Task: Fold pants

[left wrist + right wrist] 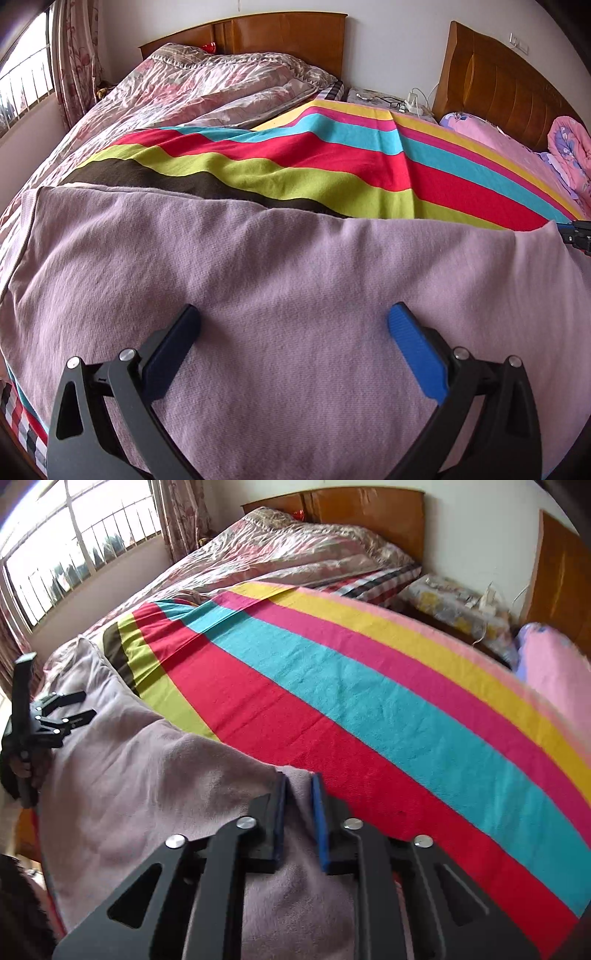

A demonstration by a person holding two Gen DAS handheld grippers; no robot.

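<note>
I see a bedroom: a wooden headboard (258,31) above a bed under a striped blanket (369,701). The lilac pants (277,277) lie across its near edge. My left gripper (293,325) hangs spread over them; my right gripper (298,794) pinches their corner.

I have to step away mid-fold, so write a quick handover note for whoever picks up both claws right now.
Left claw: open, above the middle of the pants, holding nothing.
Right claw: shut on the pants' right corner at the far edge.
Pants: mauve, spread across the near part of the striped sheet on the bed.
Done: right corner gripped.
Left: probably grip the left side too, then fold; how many folds are already made cannot be told.
</note>
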